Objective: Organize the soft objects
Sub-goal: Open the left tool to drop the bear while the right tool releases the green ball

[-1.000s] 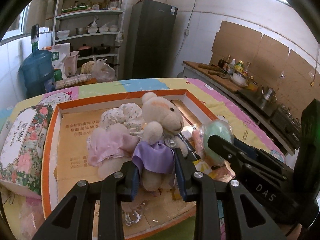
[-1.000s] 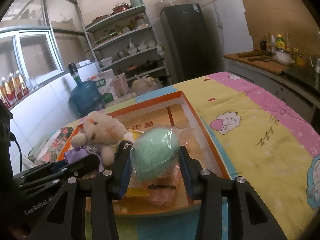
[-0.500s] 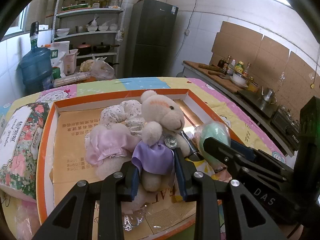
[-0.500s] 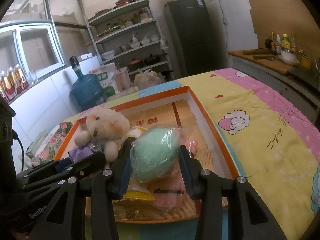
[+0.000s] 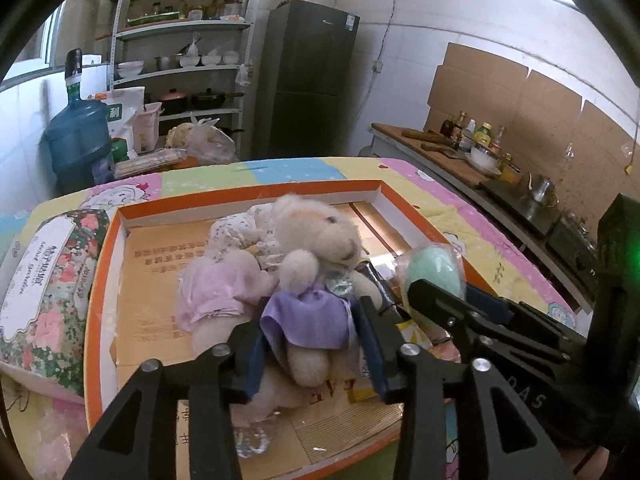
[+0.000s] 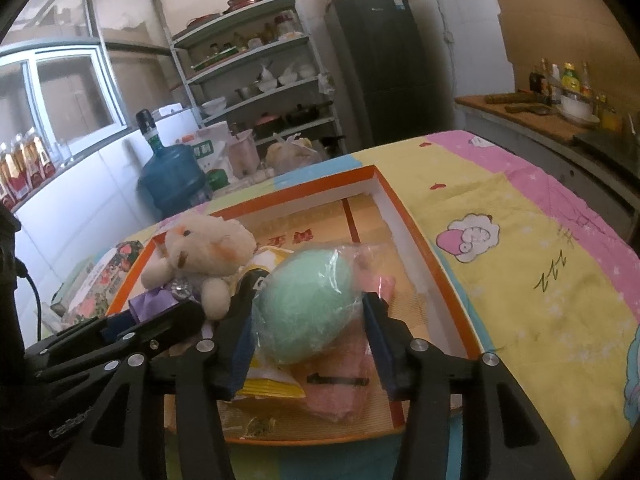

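Observation:
A cream teddy bear (image 5: 316, 236) in a purple dress sits in the orange-rimmed cardboard box (image 5: 248, 196), leaning on a pink-dressed plush (image 5: 216, 292) and a floral plush (image 5: 240, 228). My left gripper (image 5: 310, 344) straddles the bear's body. Its jaws are opening, with slim gaps beside the dress. My right gripper (image 6: 308, 336) flanks a green egg-shaped soft ball (image 6: 308, 300) in clear wrap. Its jaws are opening too, and the ball rests on a pink packet (image 6: 344, 392) and a yellow packet (image 6: 272, 388) at the box's right end.
A floral tissue pack (image 5: 44, 280) lies left of the box on the cartoon-print table cover (image 6: 520, 264). Behind the table stand a blue water jug (image 5: 76, 144), a shelf of dishes (image 5: 184, 60) and a dark fridge (image 5: 312, 80). A counter with bottles (image 5: 472, 148) runs along the right.
Both pairs of jaws have widened, the left off the bear's dress, the right off the green ball. Neither hand has shifted.

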Motion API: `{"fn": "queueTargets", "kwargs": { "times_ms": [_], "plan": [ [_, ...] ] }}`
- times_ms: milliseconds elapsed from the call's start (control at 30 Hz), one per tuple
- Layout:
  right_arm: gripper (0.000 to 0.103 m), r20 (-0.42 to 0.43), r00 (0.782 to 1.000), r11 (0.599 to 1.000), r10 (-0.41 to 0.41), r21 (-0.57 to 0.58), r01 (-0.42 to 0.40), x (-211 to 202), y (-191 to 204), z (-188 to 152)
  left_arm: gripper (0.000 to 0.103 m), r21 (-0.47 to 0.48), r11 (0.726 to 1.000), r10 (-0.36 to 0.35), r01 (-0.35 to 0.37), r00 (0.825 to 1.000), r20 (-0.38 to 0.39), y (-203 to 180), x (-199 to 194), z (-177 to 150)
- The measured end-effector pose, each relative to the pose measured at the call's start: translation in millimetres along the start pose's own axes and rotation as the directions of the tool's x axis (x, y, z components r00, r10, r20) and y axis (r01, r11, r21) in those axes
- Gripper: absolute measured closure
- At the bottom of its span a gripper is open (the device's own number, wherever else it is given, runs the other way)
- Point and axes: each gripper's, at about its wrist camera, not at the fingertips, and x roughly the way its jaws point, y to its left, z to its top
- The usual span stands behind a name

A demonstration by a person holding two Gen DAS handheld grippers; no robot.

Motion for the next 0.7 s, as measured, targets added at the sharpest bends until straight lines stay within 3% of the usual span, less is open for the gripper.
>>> {"fn": "queueTargets", "kwargs": {
  "times_ms": [333,700],
  "plan": [
    [0.041,0.013,1.000,1.000,-0.012,0.023,0.012,-9.8,-4.7,0.4,0.036,-0.001,1.000,0.006,-0.006,1.000,0.022,3.3,-13.1,-0.4],
    [0.037,0.051,0.999,1.000,-0.011,0.030,0.009,-30.3,-0.8,-0.3,0.034,0.005,1.000,0.015,-0.016,0.998,0.055,3.8,-33.2,-2.4]
  ]
}}
